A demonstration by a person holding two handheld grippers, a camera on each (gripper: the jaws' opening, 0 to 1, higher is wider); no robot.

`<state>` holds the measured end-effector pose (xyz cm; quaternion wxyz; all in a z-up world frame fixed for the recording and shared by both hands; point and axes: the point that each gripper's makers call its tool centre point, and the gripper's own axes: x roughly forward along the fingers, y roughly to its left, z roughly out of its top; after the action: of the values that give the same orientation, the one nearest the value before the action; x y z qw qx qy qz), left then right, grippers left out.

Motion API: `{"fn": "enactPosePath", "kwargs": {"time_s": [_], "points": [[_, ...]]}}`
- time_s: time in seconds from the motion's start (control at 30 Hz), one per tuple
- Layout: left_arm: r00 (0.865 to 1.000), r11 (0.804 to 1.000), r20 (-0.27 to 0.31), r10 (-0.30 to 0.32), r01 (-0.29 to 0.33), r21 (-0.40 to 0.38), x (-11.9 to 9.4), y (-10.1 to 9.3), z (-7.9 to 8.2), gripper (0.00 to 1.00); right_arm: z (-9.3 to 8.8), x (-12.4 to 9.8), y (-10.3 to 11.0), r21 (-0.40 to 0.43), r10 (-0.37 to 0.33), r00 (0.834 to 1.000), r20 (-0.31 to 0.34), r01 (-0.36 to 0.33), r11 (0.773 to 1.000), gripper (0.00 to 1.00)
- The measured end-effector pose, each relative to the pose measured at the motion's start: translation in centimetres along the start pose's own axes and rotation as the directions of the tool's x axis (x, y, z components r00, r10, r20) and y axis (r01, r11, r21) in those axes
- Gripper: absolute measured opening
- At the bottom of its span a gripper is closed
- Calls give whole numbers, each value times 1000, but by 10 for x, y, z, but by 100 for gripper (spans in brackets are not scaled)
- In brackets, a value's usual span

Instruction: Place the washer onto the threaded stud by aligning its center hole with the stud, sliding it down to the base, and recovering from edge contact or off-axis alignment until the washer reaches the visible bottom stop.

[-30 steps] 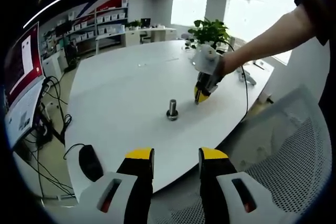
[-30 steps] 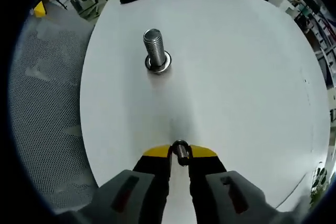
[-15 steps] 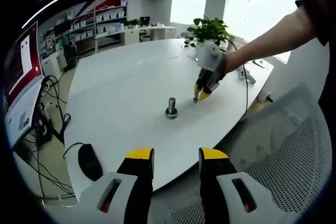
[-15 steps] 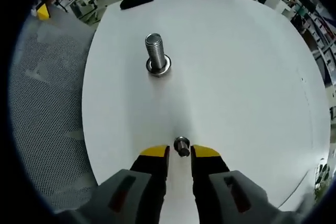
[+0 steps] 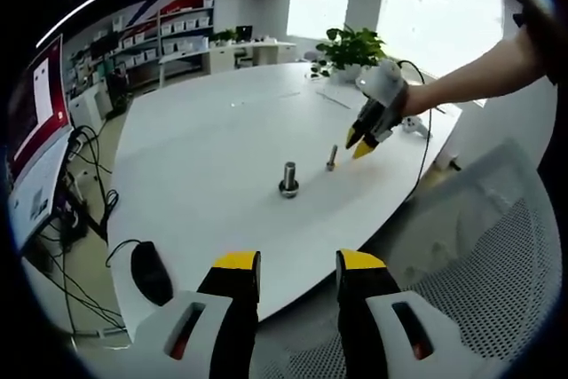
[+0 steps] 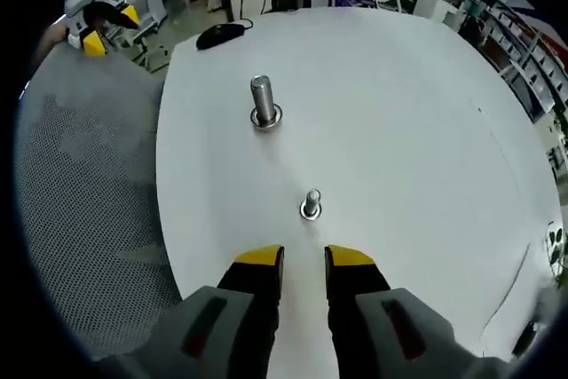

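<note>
- Threaded stud [image 6: 262,102] stands upright mid-desk [image 6: 399,130], a washer [image 6: 265,117] ringing its base.
- A smaller bolt [image 6: 311,204] stands near it.
- Right hand-held gripper [image 6: 303,259] hovers above, jaws parted, empty.
- Left hand-held gripper [image 5: 297,264] level at the desk edge, jaws apart.

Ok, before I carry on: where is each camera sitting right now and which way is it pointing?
Left gripper view: held off the white table's near edge above a mesh chair, facing across to the large stud; its open left gripper rises below, and the right gripper with a forearm enters from the right.
Right gripper view: above the table, looking down past the small stud; its open right gripper at bottom.
Shared: both studs, table, mouse, chair, seen from opposite sides.
</note>
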<state>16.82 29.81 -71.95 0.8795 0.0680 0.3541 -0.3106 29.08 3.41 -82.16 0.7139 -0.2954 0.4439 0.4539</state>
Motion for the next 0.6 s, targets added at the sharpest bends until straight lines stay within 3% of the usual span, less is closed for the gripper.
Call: {"fn": "enactPosePath", "kwargs": {"time_s": [0.17, 0.27, 0.43, 0.6], "points": [[1000, 1000, -3, 2, -2, -2, 0, 1, 0, 32, 2, -12, 0, 85, -37, 997, 73, 31, 996, 21], [1000, 1000, -1, 3, -3, -4, 0, 1, 0, 32, 8, -18, 3, 194, -53, 990, 134, 26, 981, 21], [1000, 1000, -11, -1, 1, 0, 0, 0, -1, 32, 12, -24, 11, 159, -88, 985, 146, 65, 985, 22], [1000, 1000, -8, 1, -1, 0, 0, 0, -1, 32, 18, -29, 21, 180, -101, 977, 186, 68, 981, 22]]}}
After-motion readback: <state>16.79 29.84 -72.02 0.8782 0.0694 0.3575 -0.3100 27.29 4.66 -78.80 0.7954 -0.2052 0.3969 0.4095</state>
